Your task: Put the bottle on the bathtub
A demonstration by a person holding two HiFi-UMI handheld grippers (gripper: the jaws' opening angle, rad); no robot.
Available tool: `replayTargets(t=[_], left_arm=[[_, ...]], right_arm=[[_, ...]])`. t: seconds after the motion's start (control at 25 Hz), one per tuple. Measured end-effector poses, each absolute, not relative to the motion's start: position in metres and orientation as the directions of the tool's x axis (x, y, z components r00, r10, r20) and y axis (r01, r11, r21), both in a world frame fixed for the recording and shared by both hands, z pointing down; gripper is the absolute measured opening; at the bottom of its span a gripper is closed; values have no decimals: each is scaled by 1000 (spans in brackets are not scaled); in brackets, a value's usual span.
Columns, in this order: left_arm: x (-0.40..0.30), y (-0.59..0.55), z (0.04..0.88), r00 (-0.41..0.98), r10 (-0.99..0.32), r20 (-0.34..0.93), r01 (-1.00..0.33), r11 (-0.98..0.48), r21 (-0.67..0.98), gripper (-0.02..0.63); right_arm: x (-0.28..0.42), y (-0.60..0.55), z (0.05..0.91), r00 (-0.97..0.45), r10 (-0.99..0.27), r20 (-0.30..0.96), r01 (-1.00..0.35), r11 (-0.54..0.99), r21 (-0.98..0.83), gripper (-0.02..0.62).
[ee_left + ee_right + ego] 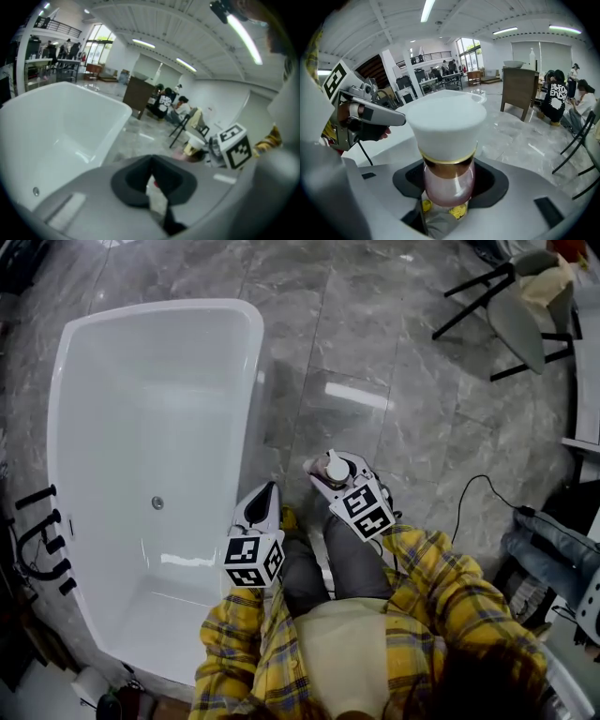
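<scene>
Your right tool (330, 476) pinches the bottle (446, 140) by its pink body at centre frame, over the floor (394, 381) just right of the bathtub (251, 381). Carry it upright leftward, seat it squarely on the flat rim, then let go. Your left tool (266, 501) is pressed together, empty.

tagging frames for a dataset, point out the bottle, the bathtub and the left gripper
bottle (447, 139): right gripper view, lower part of its white cap
bathtub (141, 427): head view, bare white basin floor
left gripper (268, 489): head view, tip where its jaws meet
</scene>
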State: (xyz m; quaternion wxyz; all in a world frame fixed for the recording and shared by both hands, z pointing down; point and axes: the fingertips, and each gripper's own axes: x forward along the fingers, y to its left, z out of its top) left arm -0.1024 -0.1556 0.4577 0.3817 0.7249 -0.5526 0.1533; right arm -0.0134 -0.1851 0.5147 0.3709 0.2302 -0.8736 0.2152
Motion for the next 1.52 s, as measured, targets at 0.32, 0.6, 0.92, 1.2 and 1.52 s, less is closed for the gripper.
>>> replayTargets(t=[0.32, 0.6, 0.92, 1.2, 1.52], left_arm=[[-82, -193, 516, 334, -635, 697, -932, -113, 344, 9], [-67, -202, 572, 375, -573, 729, -912, -87, 401, 9], [-65, -200, 638, 365, -531, 765, -912, -36, 410, 9], [-74, -199, 699, 345, -514, 785, -920, -19, 392, 9], [-77, -195, 759, 343, -497, 797, -923, -20, 384, 9]], right_arm=[[-19, -221, 585, -616, -199, 762, -520, 829, -204, 225], [-22, -247, 643, -587, -227, 777, -547, 819, -174, 225], [-23, -251, 703, -556, -218, 802, -561, 811, -169, 225], [-21, -260, 766, -504, -239, 830, -620, 769, -155, 225], [-20, -264, 836, -447, -254, 857, -662, 739, -126, 225]])
